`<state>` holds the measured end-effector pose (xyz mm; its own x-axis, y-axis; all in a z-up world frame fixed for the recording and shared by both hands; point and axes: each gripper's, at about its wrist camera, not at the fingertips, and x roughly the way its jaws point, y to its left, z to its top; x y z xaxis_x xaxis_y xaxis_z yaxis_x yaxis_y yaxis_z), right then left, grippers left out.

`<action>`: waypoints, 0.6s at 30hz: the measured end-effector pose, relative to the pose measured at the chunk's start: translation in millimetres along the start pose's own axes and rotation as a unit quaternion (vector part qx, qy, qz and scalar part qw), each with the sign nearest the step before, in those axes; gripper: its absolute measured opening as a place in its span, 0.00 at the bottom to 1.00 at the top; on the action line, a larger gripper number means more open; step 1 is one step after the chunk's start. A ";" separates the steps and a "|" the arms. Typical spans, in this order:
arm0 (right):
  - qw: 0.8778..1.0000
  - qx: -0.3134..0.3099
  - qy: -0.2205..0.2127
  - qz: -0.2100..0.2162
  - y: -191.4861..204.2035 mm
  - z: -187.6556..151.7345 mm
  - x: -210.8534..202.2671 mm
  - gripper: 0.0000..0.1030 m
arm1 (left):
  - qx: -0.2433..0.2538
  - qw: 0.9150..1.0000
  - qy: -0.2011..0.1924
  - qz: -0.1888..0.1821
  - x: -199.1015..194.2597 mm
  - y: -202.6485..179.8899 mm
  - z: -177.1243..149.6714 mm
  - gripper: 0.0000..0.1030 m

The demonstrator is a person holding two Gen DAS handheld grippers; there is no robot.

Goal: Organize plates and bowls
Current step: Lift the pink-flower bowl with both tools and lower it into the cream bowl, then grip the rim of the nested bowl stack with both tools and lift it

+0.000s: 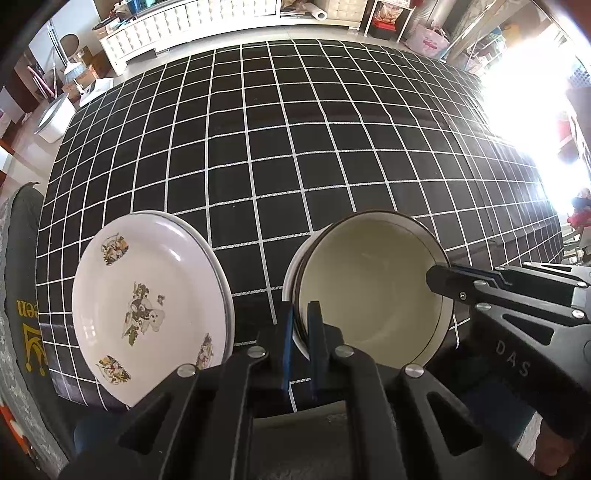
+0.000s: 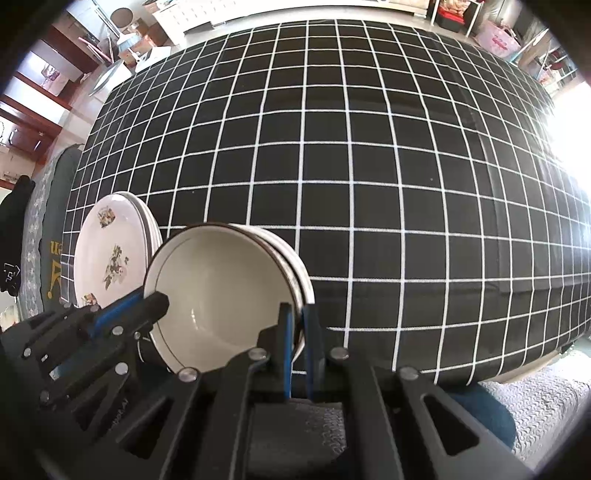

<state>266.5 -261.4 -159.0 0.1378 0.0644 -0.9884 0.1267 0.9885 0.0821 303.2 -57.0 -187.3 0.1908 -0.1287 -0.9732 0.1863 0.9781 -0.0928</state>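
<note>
Table (image 1: pixel 295 147) draped in a black cloth with a white grid, seen from above in both wrist views.

Near the table's front edge: a stack of cream bowls (image 1: pixel 373 291) with dark rim lines, several nested rims visible along one side. Just beside it, to its left in both views: a stack of white plates (image 1: pixel 147 306) printed with floral motifs, at least two rims visible. Stacks close together; contact between them not discernible.

Left tool (image 1: pixel 300 314): pointing steeply downward, jaws narrowed onto the near-left rim of the bowl stack, one blue-padded finger inside the top bowl's wall and one outside. How many rims lie between the pads: not discernible.

Right tool (image 2: pixel 298 317): pointing straight down, jaws likewise narrowed onto the opposite rim of the same bowl stack, blue pads pressed on either side of the wall. In the left wrist view, the same tool entering from the right and meeting the bowl's right rim; in the right wrist view, the left tool entering from the lower left and meeting the bowl's left rim.

Beyond the table: a white cabinet (image 1: pixel 184 26) along the far wall and bright glare at the right.
</note>
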 end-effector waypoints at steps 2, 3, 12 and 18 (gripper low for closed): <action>1.000 0.006 0.003 0.006 -2.3 0.5 0.4 0.08 | 0.002 1.000 0.002 -0.002 0.0 -0.6 0.0 0.06; 1.000 0.009 0.005 0.009 -3.2 0.4 0.3 0.08 | 0.005 1.000 0.001 -0.002 0.0 -1.2 -0.2 0.07; 1.000 -0.006 -0.004 0.001 -0.5 -1.8 -5.1 0.09 | 0.002 1.000 -0.007 -0.010 -6.6 3.1 -1.2 0.16; 1.000 0.004 -0.005 0.014 -6.4 0.5 -12.8 0.10 | 0.011 1.000 -0.021 -0.011 -21.4 4.4 -2.1 0.28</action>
<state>264.4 -268.6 -146.8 0.1522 0.0911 -0.9841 0.1298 0.9853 0.1113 297.9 -49.6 -167.3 0.2269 -0.1584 -0.9610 0.2117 0.9711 -0.1101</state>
